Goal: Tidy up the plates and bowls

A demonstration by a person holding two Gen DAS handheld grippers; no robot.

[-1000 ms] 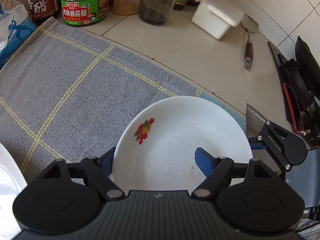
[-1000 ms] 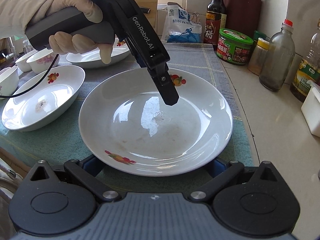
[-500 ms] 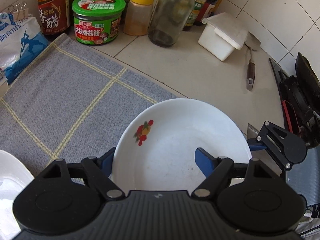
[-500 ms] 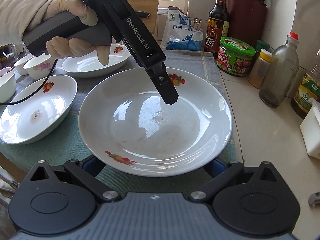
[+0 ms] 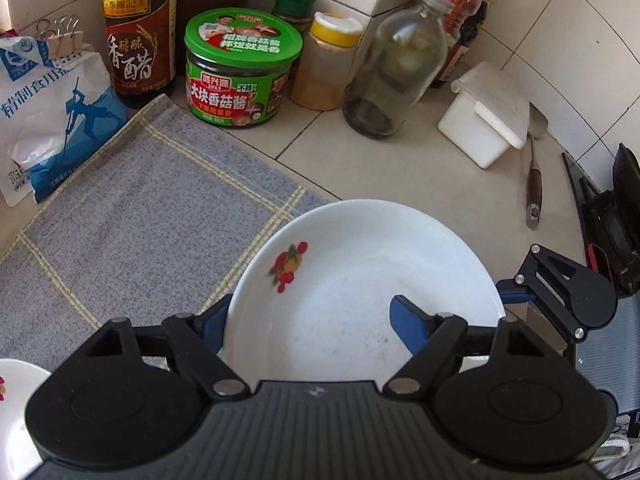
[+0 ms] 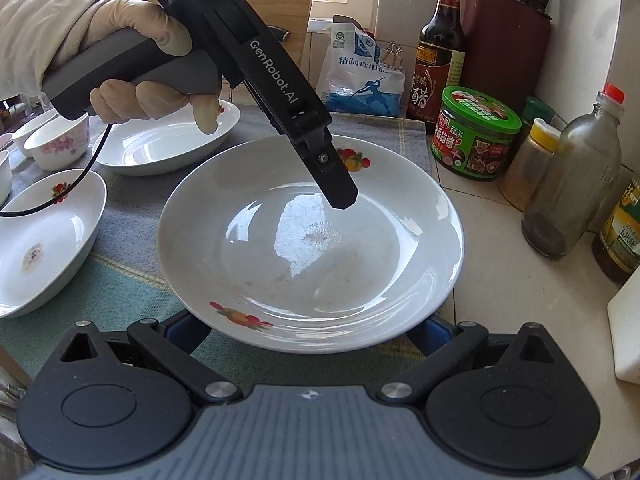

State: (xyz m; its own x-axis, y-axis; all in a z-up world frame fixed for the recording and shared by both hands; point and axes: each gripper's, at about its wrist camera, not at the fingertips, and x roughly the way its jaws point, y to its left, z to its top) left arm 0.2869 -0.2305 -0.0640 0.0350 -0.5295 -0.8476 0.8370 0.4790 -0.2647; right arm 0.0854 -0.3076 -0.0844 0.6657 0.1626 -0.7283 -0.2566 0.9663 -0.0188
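A white plate with fruit prints [image 6: 312,256] is held above the grey checked cloth [image 6: 120,280]; it also shows in the left wrist view [image 5: 360,280]. My left gripper [image 5: 308,320] is shut on its rim, one finger [image 5: 408,320] inside the dish and the other under it. From the right wrist view that finger [image 6: 332,176] reaches over the far rim. My right gripper [image 6: 308,332] sits at the near rim with its fingers spread wide under the plate's edge. Two more plates [image 6: 44,240] [image 6: 168,144] and small bowls [image 6: 60,140] lie on the cloth to the left.
At the back stand a vinegar bottle [image 5: 140,28], a green-lidded jar [image 5: 240,68], a spice jar [image 5: 328,64], a glass bottle [image 5: 396,72] and a salt bag [image 5: 48,112]. A white box [image 5: 484,120] and a knife [image 5: 534,184] lie on the tiled counter at the right.
The plate has risen and moved toward the back right with both grippers; the jars and bottles are now nearer. The grip on it has not changed.
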